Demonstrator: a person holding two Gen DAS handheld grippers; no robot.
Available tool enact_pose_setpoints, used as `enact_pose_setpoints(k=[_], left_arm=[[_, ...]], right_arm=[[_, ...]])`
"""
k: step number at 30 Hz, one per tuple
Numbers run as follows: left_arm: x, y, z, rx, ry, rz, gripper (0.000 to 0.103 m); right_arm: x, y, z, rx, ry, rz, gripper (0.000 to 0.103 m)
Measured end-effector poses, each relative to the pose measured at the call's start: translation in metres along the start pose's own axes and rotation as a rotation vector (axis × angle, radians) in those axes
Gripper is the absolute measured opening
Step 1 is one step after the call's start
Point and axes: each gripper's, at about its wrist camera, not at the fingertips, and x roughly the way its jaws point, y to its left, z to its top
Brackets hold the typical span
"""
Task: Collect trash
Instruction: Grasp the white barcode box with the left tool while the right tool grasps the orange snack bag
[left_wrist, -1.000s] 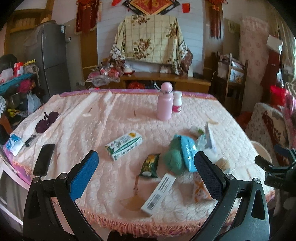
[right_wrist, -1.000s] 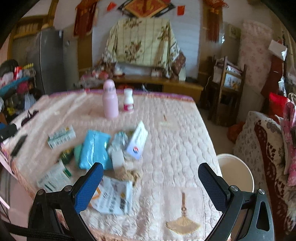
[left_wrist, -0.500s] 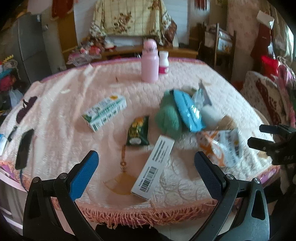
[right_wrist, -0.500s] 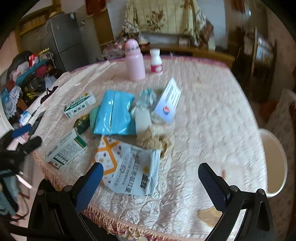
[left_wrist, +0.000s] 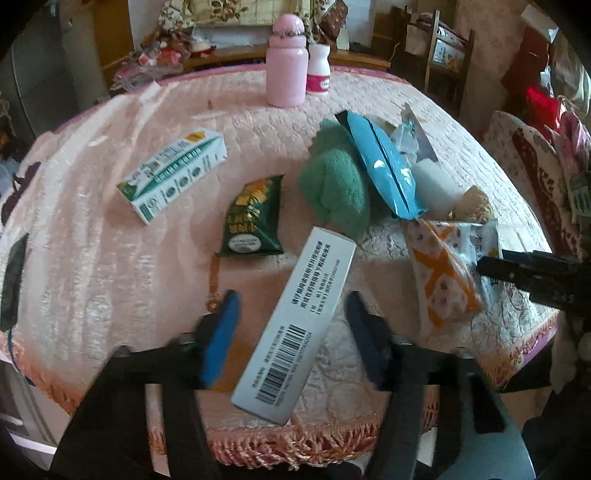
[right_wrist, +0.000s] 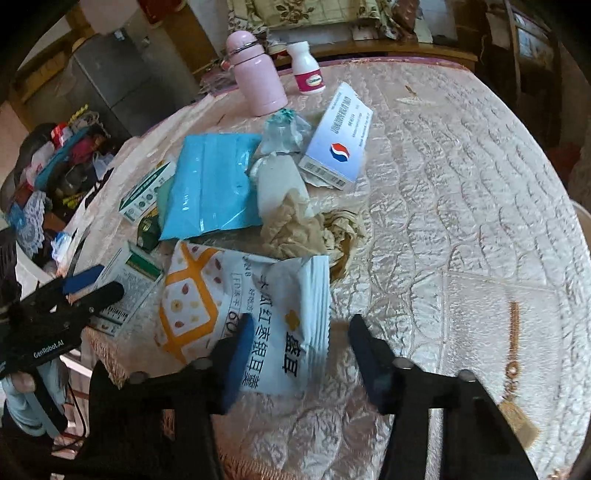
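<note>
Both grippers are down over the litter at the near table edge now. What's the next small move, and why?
Probably finish closing. The left gripper, whose jaws have just been closing, straddles the white barcode box without visibly pinching it; the right gripper, also closing, straddles the corner of the snack wrapper. Then lift.

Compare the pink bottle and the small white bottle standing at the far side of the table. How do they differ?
The pink bottle is taller and wider than the white bottle. The pink bottle is one plain colour with a rounded cap; the white bottle has a flat cap and a pink label band. Seen from the left wrist, the pink bottle stands to the left of the white bottle. Both are upright, capped and close together.
</note>
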Motion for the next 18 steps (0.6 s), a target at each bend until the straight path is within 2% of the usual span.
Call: enact_pose_setpoints(k=[2,6,12,18], left_arm=[[0.005,0.001,0.0,-0.017,0.029,-0.006,0.028],[-0.008,0.0,0.004,-0.027,0.004,-0.005,0.028],[-0.035,-0.01,0.012,-0.013,-0.061,-0.011,0.028],[-0.054,-0.027,0.024,0.004,-0.107,-0.056,0.028]], right_arm=[[0.0,-0.001,-0.001,0.008,-0.02,0.038,0.029],[-0.009,-0.002,-0.008,-0.002,-0.054,0.057,0.017],[-0.048,0.003,-0.014,-0.034,-0.123,0.074,0.01],[-0.077,0.015,-0.01,-0.054,-0.201,0.05,0.009]])
